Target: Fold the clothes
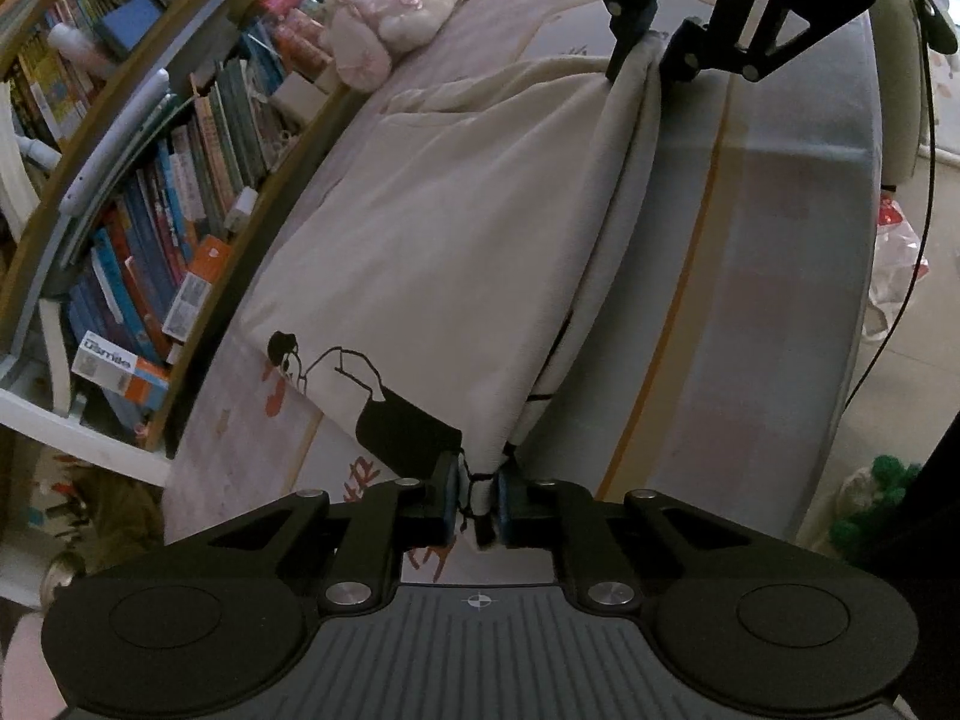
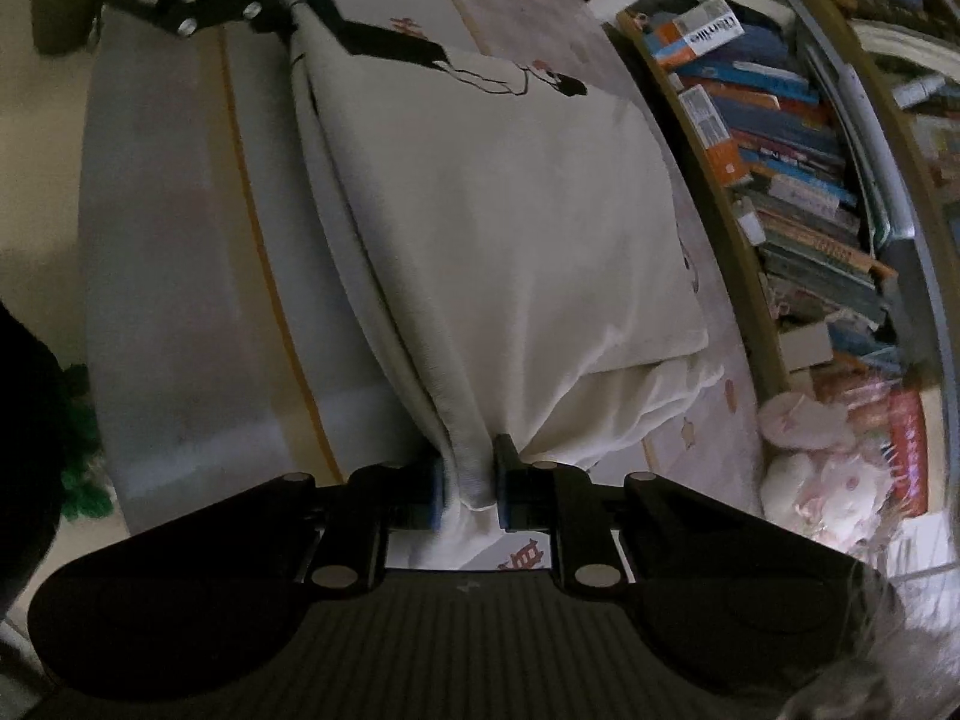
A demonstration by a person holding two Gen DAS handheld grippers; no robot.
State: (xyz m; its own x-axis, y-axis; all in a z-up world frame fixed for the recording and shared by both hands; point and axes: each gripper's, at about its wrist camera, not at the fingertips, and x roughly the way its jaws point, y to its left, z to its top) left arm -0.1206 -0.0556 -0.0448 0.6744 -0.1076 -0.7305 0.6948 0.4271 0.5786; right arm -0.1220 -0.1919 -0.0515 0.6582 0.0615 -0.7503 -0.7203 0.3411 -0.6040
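The cream-white cotton garment with a black line drawing (image 1: 444,252) lies spread on a pale grey patterned mat (image 1: 774,228) beside a packed bookshelf (image 1: 150,210). One long edge is lifted and gathered into a taut ridge between the two tongs. The left gripper (image 1: 478,501) is pinched nearly closed on the printed end; the right gripper (image 2: 470,489) is clamped likewise on the bunched plain end. A pink plush toy (image 1: 390,6) sits at the far end.

The right claw (image 2: 471,495) pinches the cream garment (image 2: 510,228), the left claw (image 2: 297,3) its far end.
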